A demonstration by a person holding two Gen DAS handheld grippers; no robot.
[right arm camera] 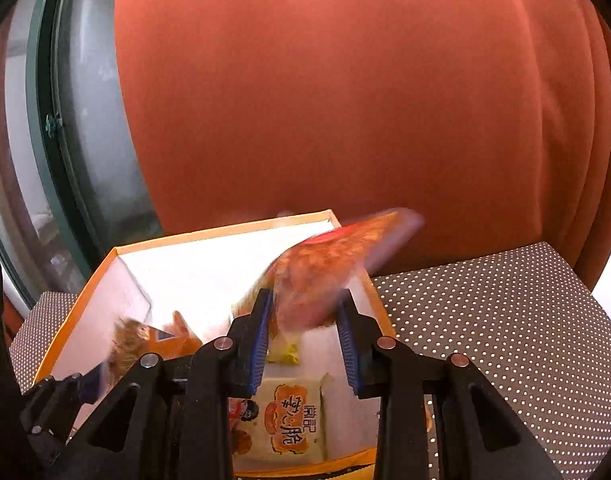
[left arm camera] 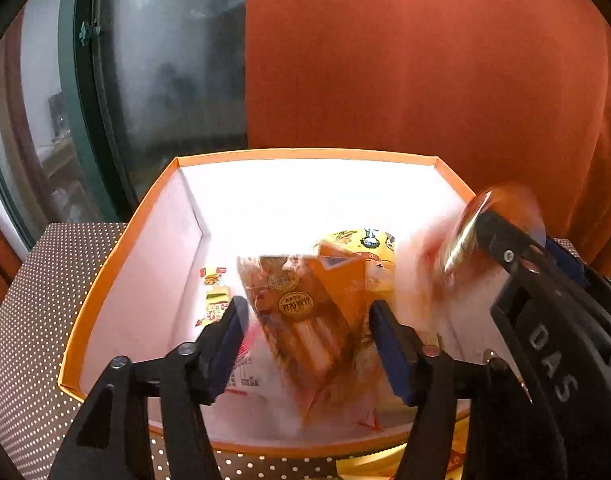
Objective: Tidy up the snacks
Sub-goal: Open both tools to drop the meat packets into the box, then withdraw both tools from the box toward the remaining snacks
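Observation:
An orange-rimmed box (left arm camera: 117,256) with a white inside stands on the dotted table; it also shows in the right wrist view (right arm camera: 105,268). My left gripper (left arm camera: 305,320) is over the box, its jaws shut on an orange-brown snack packet (left arm camera: 305,320). My right gripper (right arm camera: 305,316) is over the box's right side, shut on a blurred red-orange snack packet (right arm camera: 325,268); that packet shows blurred in the left wrist view (left arm camera: 465,236). A yellow packet (left arm camera: 365,244) and a small packet (left arm camera: 215,296) lie inside. A cream packet with orange lettering (right arm camera: 289,420) lies below the right gripper.
The table (right arm camera: 505,320) has a dark cloth with white dots. An orange-red curtain (right arm camera: 345,100) hangs behind the box. A dark green window frame (left arm camera: 77,100) and glass are at the left.

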